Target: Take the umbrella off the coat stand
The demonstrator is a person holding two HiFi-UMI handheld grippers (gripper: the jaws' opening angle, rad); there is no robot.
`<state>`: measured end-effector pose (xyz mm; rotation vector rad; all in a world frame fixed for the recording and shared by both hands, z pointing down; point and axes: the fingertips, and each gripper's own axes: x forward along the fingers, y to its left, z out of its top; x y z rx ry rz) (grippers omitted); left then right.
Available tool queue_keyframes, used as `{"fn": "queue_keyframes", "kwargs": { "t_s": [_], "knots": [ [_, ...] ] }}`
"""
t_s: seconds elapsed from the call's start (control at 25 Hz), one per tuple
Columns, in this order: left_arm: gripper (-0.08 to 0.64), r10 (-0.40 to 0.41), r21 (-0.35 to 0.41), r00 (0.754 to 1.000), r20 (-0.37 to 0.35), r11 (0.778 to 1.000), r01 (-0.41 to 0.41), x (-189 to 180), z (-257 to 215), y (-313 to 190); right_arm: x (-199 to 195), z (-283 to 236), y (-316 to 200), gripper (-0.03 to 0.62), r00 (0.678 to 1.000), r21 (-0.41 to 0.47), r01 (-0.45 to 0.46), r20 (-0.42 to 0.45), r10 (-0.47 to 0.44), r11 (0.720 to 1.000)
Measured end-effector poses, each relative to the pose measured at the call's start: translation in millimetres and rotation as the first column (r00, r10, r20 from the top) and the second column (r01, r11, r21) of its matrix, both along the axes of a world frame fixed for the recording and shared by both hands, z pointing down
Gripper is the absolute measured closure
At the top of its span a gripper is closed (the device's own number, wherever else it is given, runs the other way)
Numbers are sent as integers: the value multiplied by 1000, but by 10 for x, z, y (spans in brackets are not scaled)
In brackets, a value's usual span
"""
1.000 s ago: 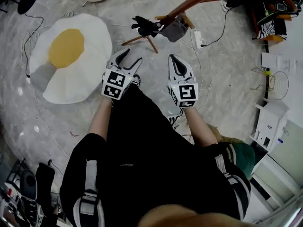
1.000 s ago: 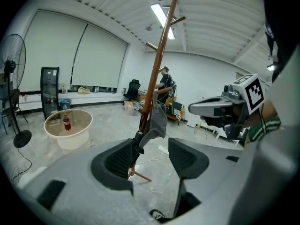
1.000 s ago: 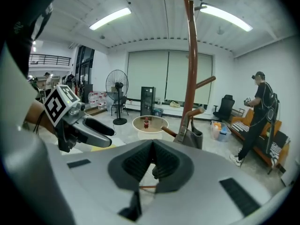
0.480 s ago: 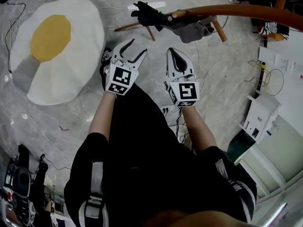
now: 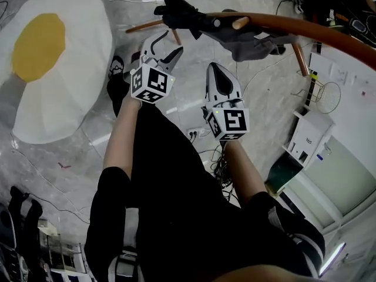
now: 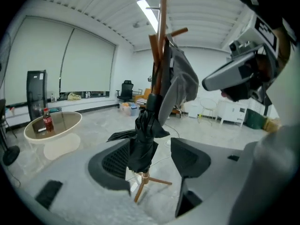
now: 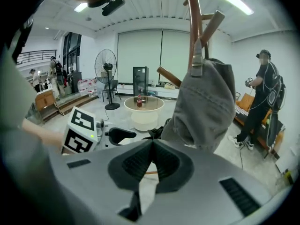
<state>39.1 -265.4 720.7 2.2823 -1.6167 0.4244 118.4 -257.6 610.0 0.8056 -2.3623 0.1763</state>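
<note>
Folded black umbrella [image 6: 143, 142] hangs on the coat stand [image 6: 162, 36], beside a grey garment [image 6: 183, 83]. Left gripper [image 6: 150, 172]: jaws apart, just opened wider, framing the umbrella without touching it. Right gripper [image 7: 152, 146]: jaws together, empty. Recommendation: clamp the umbrella alone, then lift it off its peg.

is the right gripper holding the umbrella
No, the right gripper has its jaws shut together with nothing between them; the black umbrella hangs on the coat stand.

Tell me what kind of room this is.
Likely an office or lab space staged as a living room: white-and-yellow fried-egg rug, round glass-topped coffee table, black pedestal fan.
</note>
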Motion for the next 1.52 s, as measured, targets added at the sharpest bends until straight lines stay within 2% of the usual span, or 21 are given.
{"fn": "queue_keyframes", "kwargs": {
  "t_s": [0.12, 0.32, 0.48, 0.64, 0.72, 0.92, 1.0, 1.12, 1.24, 1.52],
  "knots": [
    [250, 67, -24, 993, 100, 998, -65, 89, 215, -190, 44, 62, -26, 588, 999, -44, -41, -7, 41, 998],
    [207, 120, -16, 976, 181, 993, -119, 146, 356, -547, 51, 154, -24, 587, 997, -94, -73, -34, 70, 993],
    [139, 206, -32, 937, 281, 978, -205, 204, 659, -806, 6, 267, -61, 588, 997, -120, -70, -36, 66, 990],
    [99, 280, -53, 904, 324, 959, -278, 320, 771, -922, 32, 295, -56, 586, 997, -128, -65, -51, 59, 990],
    [98, 297, -51, 895, 333, 953, -297, 376, 800, -971, 63, 295, -62, 586, 997, -129, -66, -57, 59, 989],
    [106, 271, -13, 901, 339, 959, -284, 403, 814, -1167, 127, 273, -65, 587, 997, -133, -62, -57, 55, 989],
    [133, 255, 4, 903, 345, 962, -273, 378, 820, -1217, 158, 280, -64, 587, 997, -136, -64, -56, 57, 989],
    [279, 226, 29, 920, 321, 968, -247, 308, 791, -1178, 207, 282, -54, 587, 997, -139, -66, -54, 59, 988],
    [287, 219, 35, 940, 260, 971, -236, 307, 759, -1059, 250, 275, -53, 586, 997, -141, -71, -47, 65, 987],
    [291, 207, 19, 961, 181, 977, -214, 397, 628, -838, 235, 204, -18, 587, 997, -139, -76, -23, 73, 987]
  ]
}}
